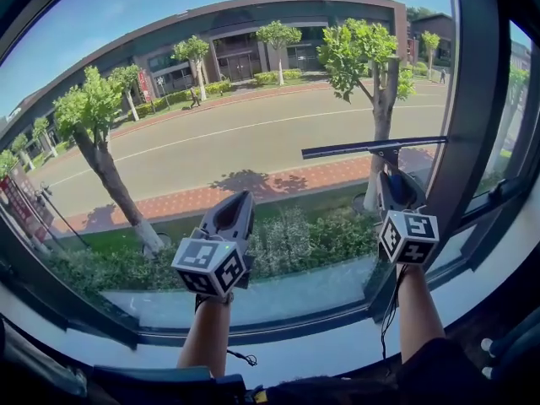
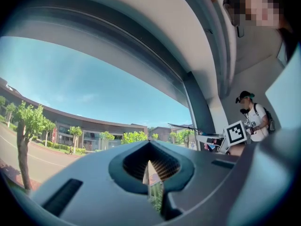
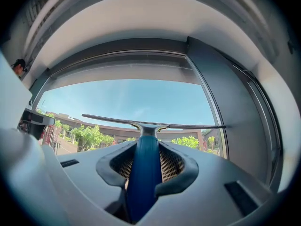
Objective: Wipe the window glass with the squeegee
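Note:
The squeegee has a blue handle [image 3: 142,173] and a long thin dark blade [image 1: 375,147], which lies level against the window glass [image 1: 211,99] at the pane's right side, close to the dark frame post. My right gripper [image 1: 395,182] is shut on the handle and points up at the glass; in the right gripper view the blade [image 3: 155,123] crosses the pane just beyond the gripper [image 3: 143,147]. My left gripper [image 1: 239,199] is held up toward the glass, left of the squeegee. Its jaws are shut with nothing between them [image 2: 149,167].
A dark vertical frame post [image 1: 469,125] borders the pane on the right. A pale sill [image 1: 337,344] runs below it. Outside are trees, a road and buildings. In the left gripper view a person [image 2: 251,119] stands at the right, beyond my right gripper's marker cube [image 2: 236,133].

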The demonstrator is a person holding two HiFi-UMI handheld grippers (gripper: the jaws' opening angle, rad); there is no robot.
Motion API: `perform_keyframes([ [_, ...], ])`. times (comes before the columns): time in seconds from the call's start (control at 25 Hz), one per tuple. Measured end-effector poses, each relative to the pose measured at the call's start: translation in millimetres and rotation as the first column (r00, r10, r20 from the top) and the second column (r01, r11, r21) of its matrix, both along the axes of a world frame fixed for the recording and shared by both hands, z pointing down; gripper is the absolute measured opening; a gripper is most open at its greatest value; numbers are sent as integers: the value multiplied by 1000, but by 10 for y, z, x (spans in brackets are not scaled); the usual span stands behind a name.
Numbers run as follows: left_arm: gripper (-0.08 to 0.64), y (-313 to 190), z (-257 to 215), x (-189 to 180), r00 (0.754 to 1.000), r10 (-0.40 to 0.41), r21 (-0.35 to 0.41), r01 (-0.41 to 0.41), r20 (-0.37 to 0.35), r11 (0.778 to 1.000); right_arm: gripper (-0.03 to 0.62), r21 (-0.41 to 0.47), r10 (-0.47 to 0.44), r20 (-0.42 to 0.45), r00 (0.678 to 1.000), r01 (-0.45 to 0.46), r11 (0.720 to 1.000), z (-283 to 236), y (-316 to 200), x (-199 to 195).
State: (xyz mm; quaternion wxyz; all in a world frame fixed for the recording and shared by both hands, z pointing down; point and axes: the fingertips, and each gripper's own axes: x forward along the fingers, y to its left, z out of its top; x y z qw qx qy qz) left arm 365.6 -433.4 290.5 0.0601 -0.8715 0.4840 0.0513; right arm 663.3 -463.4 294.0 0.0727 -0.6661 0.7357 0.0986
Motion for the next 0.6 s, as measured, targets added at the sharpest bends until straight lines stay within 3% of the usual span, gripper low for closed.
perform_keyframes([
  [0.6, 2, -22, 419, 81, 999, 6, -93, -10, -44, 996, 123, -89, -3, 7, 1000, 4, 996, 688, -4, 80],
])
